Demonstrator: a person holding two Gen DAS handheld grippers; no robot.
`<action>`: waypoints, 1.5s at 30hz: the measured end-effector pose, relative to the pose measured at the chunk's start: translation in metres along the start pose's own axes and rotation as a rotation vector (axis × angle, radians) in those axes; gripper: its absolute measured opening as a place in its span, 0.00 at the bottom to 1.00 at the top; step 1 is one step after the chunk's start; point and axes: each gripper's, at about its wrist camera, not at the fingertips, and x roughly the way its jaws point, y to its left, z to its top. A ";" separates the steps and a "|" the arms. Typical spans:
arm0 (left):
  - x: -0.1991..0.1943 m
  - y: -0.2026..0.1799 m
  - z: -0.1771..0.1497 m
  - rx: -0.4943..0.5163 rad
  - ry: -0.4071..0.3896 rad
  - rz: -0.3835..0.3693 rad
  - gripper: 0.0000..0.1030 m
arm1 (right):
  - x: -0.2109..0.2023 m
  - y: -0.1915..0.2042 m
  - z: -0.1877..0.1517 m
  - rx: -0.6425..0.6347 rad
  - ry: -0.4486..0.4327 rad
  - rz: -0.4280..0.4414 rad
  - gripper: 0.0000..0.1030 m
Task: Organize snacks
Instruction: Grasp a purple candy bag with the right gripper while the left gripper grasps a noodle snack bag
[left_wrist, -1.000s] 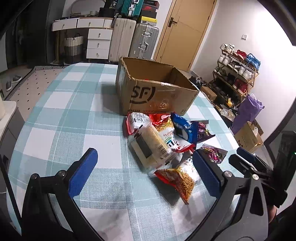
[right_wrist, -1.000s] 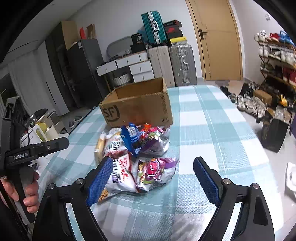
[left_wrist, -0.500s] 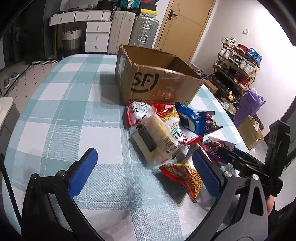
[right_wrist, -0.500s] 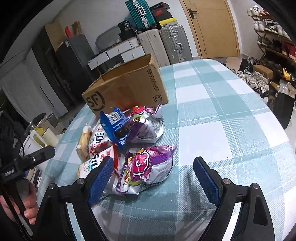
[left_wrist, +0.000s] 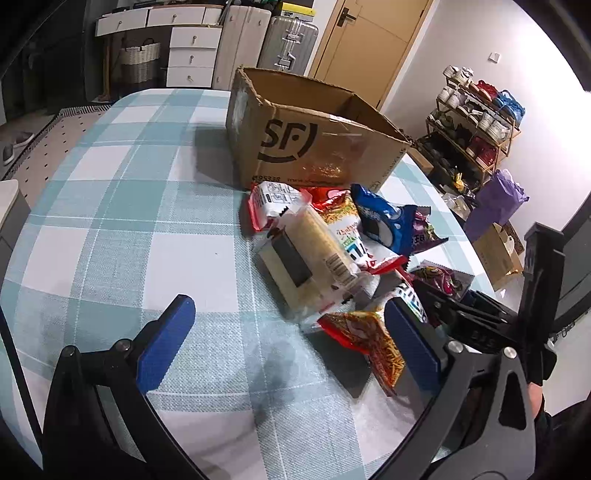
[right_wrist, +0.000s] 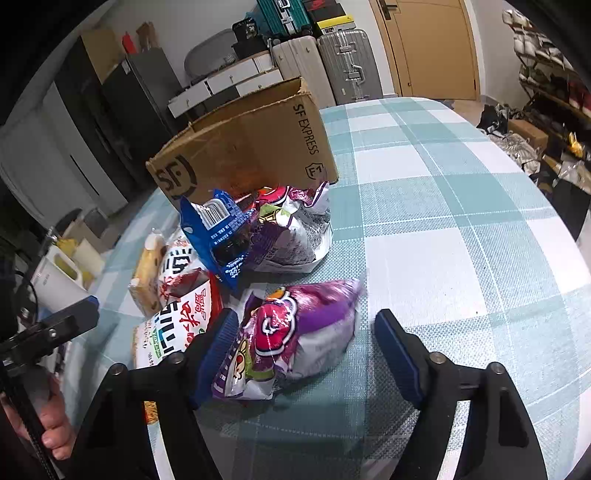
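My left gripper (left_wrist: 288, 349): black frame arms, blue rectangular pads on the fingers (left_wrist: 164, 341), round silver screws on each arm, lower part of the frame. My right gripper (right_wrist: 301, 354): same build, black arms, blue ribbed pads, silver screws. My left hand (right_wrist: 44, 417) at lower left of the right wrist view wraps a black handle. Dark sleeve (left_wrist: 565, 435) at lower right of the left wrist view.

The table (right_wrist: 443, 221) wears a teal-and-white checked cloth. The cardboard box (right_wrist: 251, 147) is brown with black lettering. At lower centre lies a purple snack bag (right_wrist: 306, 332) with a red emblem, above it a blue packet (right_wrist: 218, 236). Claw pads (right_wrist: 395, 347) are blue.
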 end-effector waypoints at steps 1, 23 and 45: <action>0.001 -0.002 0.000 0.009 0.003 0.001 0.99 | 0.001 0.001 0.000 -0.010 -0.001 -0.006 0.63; 0.021 -0.052 -0.014 0.119 0.094 -0.035 0.99 | -0.015 0.009 -0.003 -0.078 -0.085 -0.003 0.48; 0.066 -0.082 -0.024 0.106 0.191 -0.051 0.98 | -0.047 -0.020 -0.014 -0.028 -0.159 -0.052 0.48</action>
